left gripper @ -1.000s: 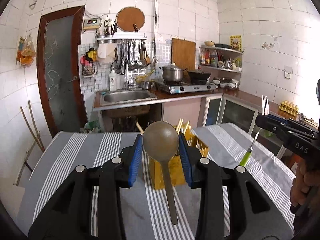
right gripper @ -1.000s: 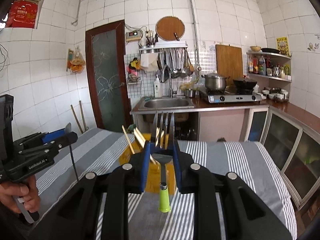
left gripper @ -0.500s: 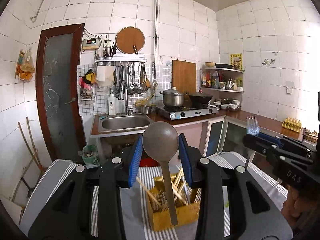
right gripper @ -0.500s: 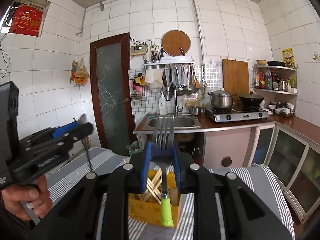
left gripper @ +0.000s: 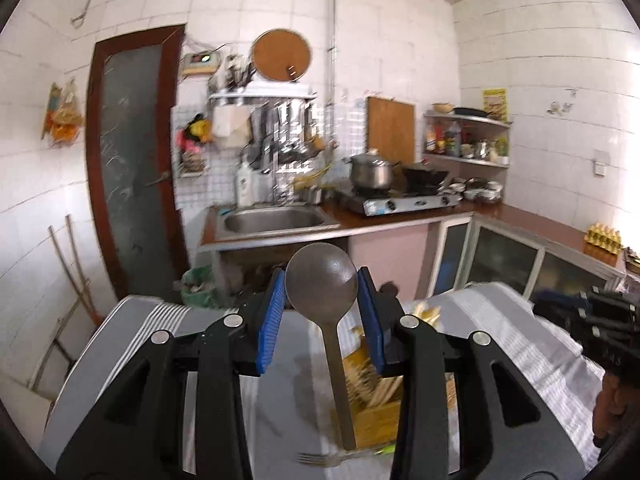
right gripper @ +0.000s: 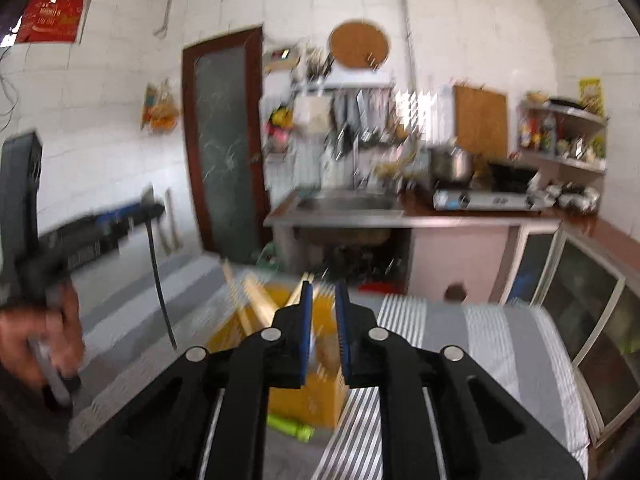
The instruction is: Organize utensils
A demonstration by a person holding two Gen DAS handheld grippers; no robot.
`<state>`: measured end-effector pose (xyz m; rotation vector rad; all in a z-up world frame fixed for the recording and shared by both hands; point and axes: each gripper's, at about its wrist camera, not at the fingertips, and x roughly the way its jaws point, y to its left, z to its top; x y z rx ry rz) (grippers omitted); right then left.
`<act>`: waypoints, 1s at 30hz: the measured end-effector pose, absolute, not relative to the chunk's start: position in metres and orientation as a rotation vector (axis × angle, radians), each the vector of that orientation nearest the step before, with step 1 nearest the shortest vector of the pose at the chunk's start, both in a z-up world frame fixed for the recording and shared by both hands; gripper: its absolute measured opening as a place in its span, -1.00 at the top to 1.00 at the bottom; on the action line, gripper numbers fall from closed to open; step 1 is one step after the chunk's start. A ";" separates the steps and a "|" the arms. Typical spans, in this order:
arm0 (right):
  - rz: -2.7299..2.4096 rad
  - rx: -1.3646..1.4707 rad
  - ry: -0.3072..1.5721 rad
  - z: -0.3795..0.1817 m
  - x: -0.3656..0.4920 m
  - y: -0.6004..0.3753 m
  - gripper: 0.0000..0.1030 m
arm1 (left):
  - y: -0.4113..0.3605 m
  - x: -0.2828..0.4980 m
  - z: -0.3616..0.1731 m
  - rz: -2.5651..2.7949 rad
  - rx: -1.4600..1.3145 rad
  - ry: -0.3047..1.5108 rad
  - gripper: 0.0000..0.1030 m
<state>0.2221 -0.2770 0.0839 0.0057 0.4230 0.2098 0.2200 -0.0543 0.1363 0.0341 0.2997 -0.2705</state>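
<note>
Grey-striped cloth covers the tabletop (left gripper: 132,344) under both tools. The left tool (left gripper: 322,300) is clamped on a dark spoon (left gripper: 322,284), bowl up, handle hanging toward the camera. The right tool (right gripper: 322,312) has just been closing and holds nothing, its jaws nearly together. Just below it lies the green-handled fork (right gripper: 290,428), beside the yellow utensil box (right gripper: 308,392) of chopsticks (right gripper: 256,304) ahead.
</note>
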 end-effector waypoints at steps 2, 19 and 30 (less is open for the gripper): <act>0.268 -0.004 0.488 0.060 0.223 -0.265 0.34 | -0.039 0.224 0.123 -0.241 0.031 0.338 0.32; 0.476 -0.338 0.827 -0.060 0.260 -0.149 0.28 | 0.113 0.192 0.012 -0.194 -0.306 0.612 0.32; 0.463 -0.553 0.894 -0.094 0.293 -0.149 0.28 | 0.142 0.205 -0.049 -0.212 -0.501 0.747 0.31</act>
